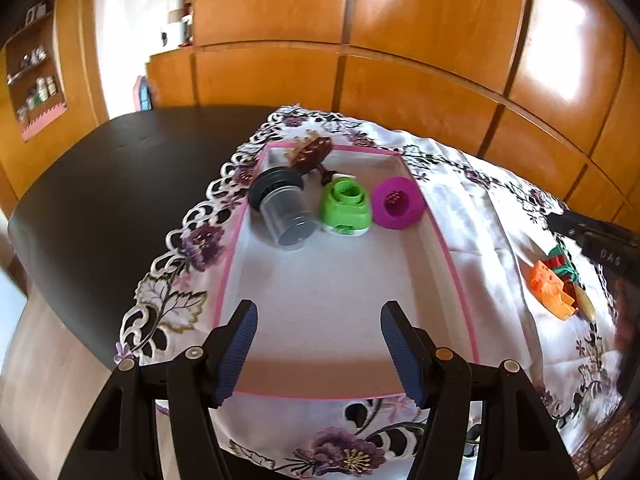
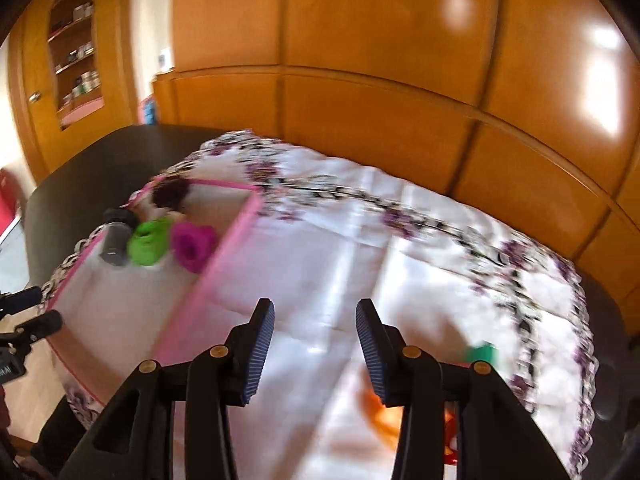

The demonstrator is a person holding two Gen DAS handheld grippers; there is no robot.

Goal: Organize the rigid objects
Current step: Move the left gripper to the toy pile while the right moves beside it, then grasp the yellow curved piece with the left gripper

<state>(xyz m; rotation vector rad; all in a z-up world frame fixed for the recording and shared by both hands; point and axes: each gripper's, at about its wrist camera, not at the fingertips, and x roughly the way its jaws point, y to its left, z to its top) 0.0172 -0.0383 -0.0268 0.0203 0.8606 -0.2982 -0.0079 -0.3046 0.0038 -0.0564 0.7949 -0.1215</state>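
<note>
A pink-rimmed white tray [image 1: 456,264] lies on a floral cloth. At its far end lie a clear jar with a black lid [image 1: 282,208], a green toy [image 1: 344,208], a magenta ring-shaped piece [image 1: 396,202] and a brown piece [image 1: 310,152]. My left gripper [image 1: 318,354] is open and empty over the tray's near end. My right gripper [image 2: 314,350] is open and empty above the cloth, right of the tray [image 2: 224,248]. Orange, green and red toys [image 1: 554,286] lie on the cloth to the right; in the blurred right wrist view an orange toy [image 2: 384,412] sits just below my right fingers.
The cloth [image 1: 492,216] covers part of a dark table [image 1: 100,184]. Wooden wall panels [image 1: 360,40] stand close behind. A shelf niche [image 1: 36,76] is at the far left. My right gripper's body [image 1: 596,240] shows at the right edge of the left wrist view.
</note>
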